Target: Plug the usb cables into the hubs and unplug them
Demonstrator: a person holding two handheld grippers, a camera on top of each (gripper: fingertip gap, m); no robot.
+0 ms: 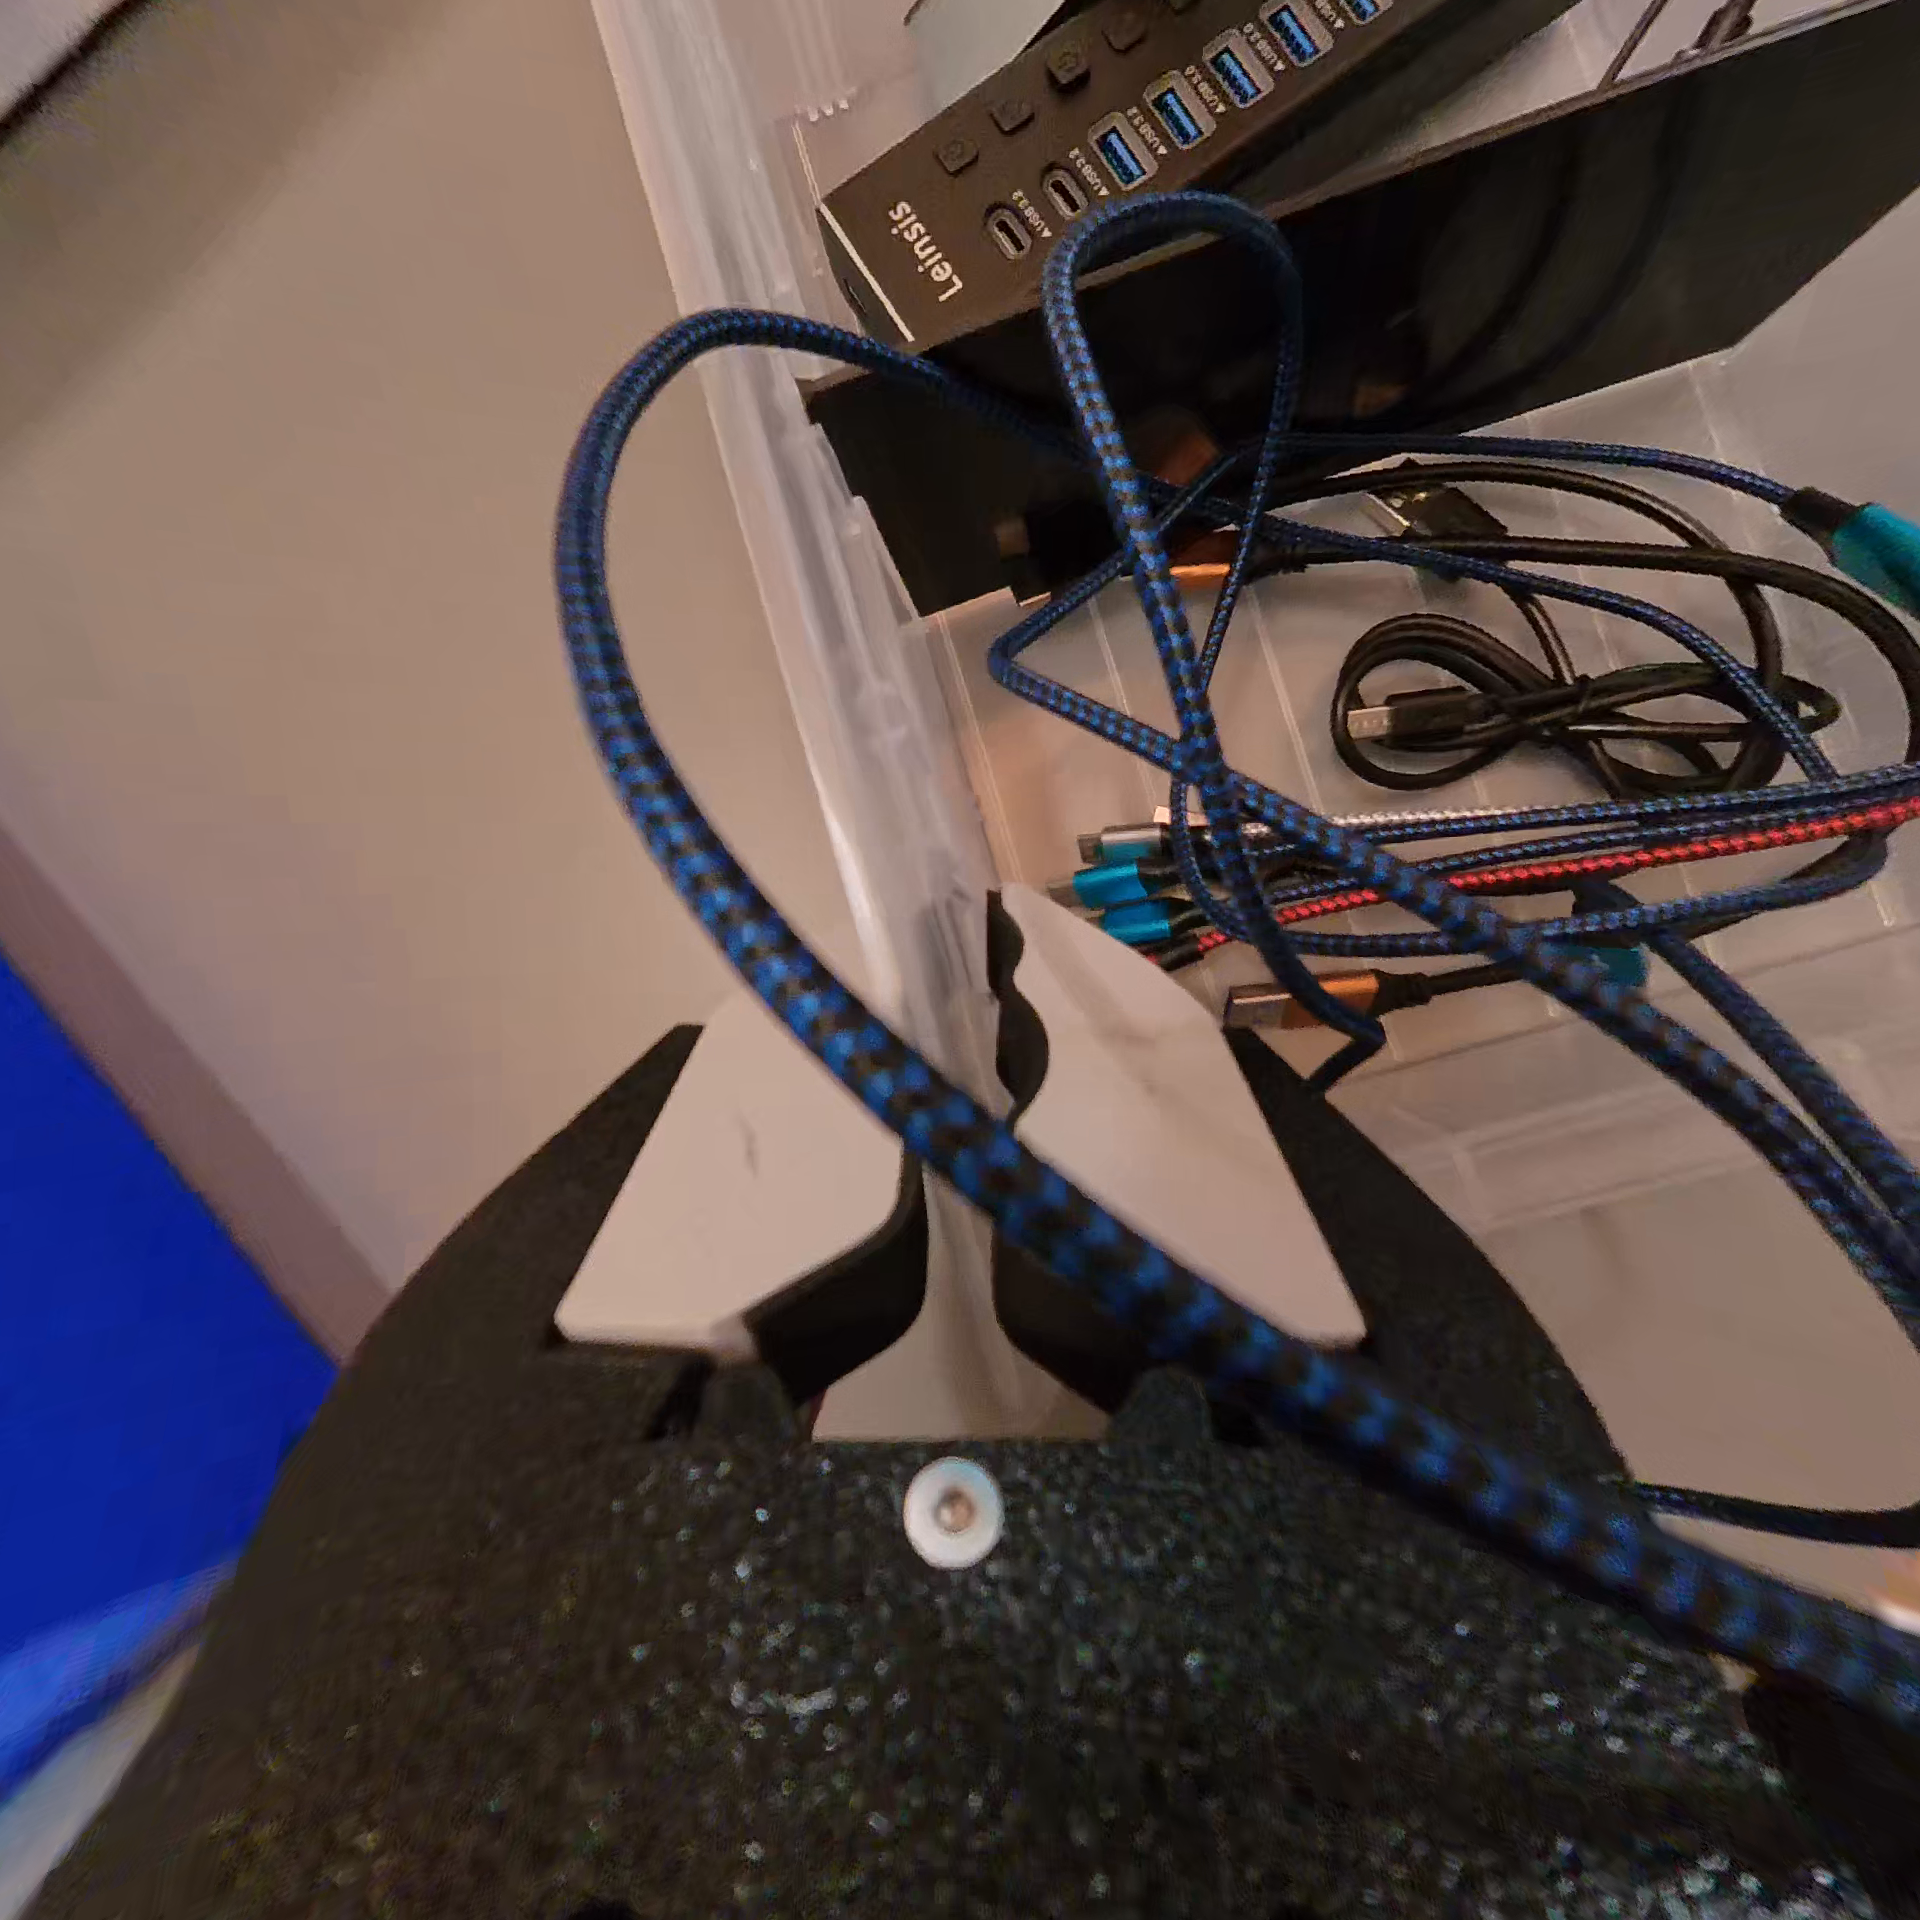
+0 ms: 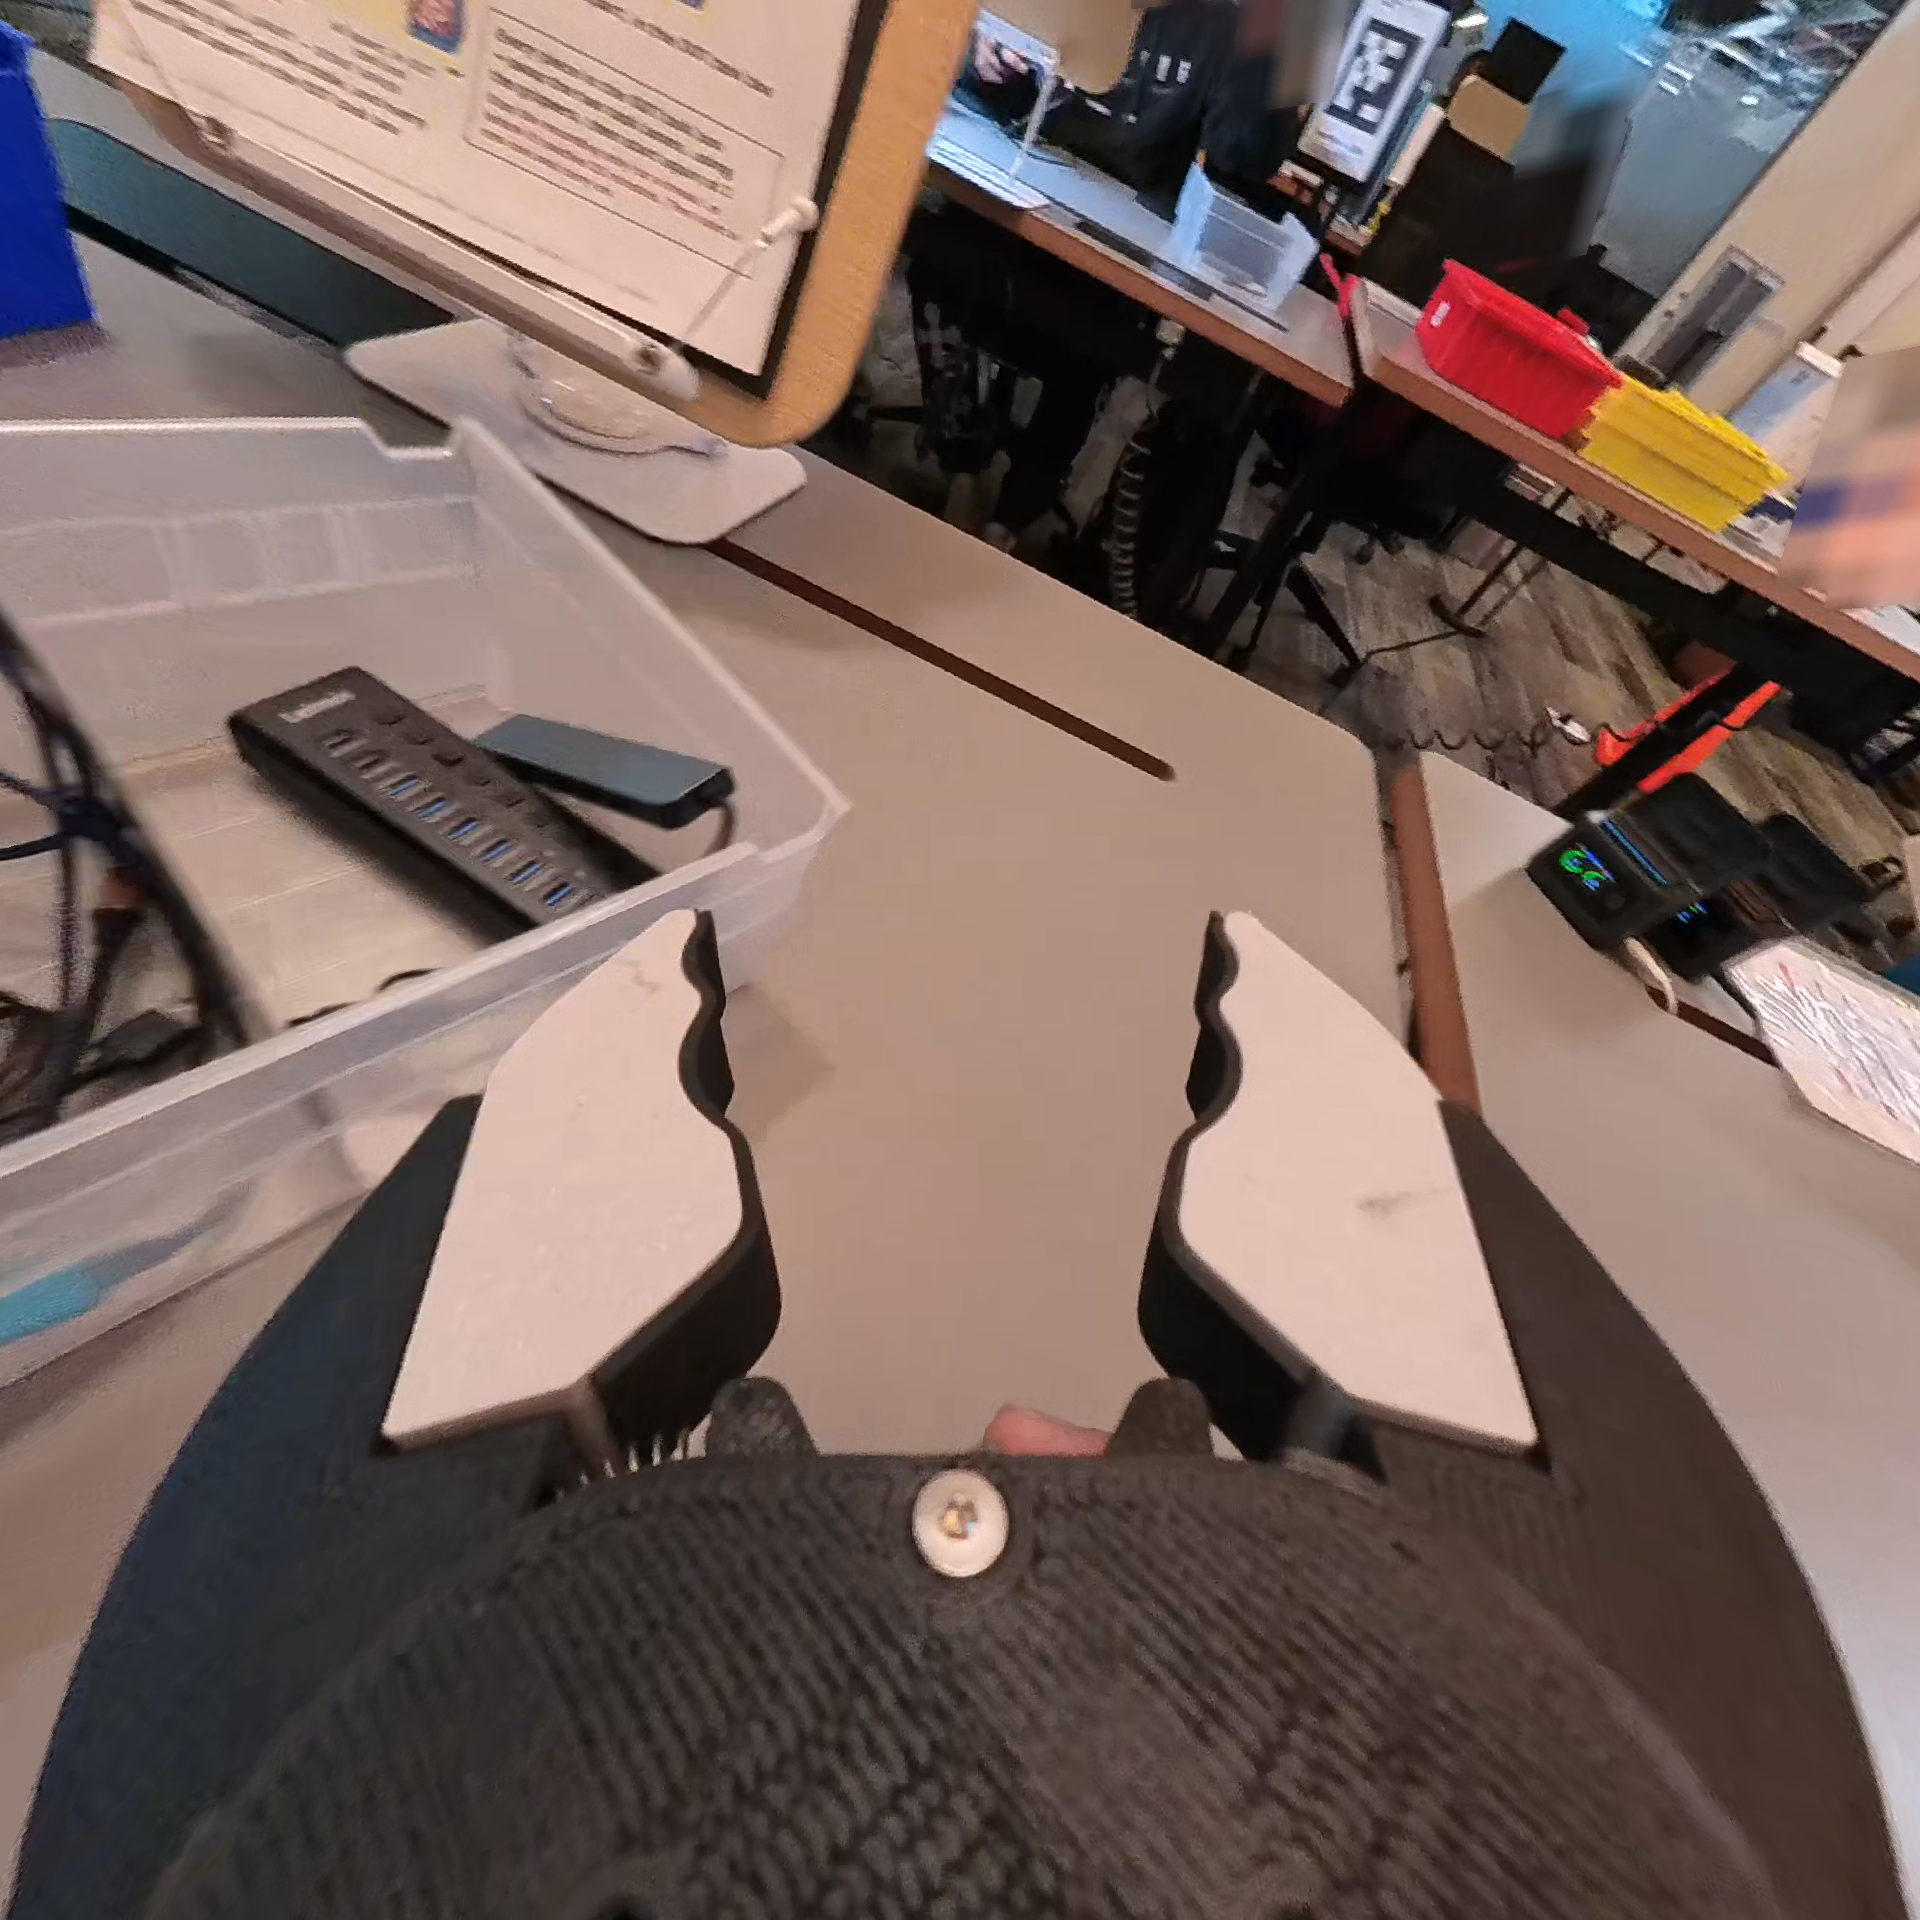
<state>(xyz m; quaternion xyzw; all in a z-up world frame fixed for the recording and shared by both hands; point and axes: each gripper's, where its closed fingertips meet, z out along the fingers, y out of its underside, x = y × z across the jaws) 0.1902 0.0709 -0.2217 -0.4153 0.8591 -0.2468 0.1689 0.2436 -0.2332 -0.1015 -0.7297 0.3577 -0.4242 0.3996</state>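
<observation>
Left wrist view is basically all cable: a thick blue-and-black braided cable (image 1: pixel 831 997) loops up and runs diagonally over the left gripper (image 1: pixel 961 1039). Its fingers sit nearly together, but whether they pinch the cable I honestly can't tell, since it seems to pass over them. Beyond it, a clear plastic bin (image 1: pixel 831 644) holds a tangle of cables (image 1: pixel 1507 831), red braided, black, teal-tipped, plus the long black hub (image 1: pixel 1091 187), which has white lettering at its end and small print by each blue port. The bin wall stands right at the fingertips, so it's tight there.

Right wrist view: the right gripper (image 2: pixel 956 935) is spread wide with nothing between its fingers, hovering over bare grey table (image 2: pixel 987 727) with lots of room ahead. The bin's corner (image 2: pixel 821 821) is just left of it; inside lie the long hub (image 2: pixel 416 790) and a smaller dark hub (image 2: pixel 603 769) touching it. A printed sheet on a stand (image 2: pixel 582 156) is behind.
</observation>
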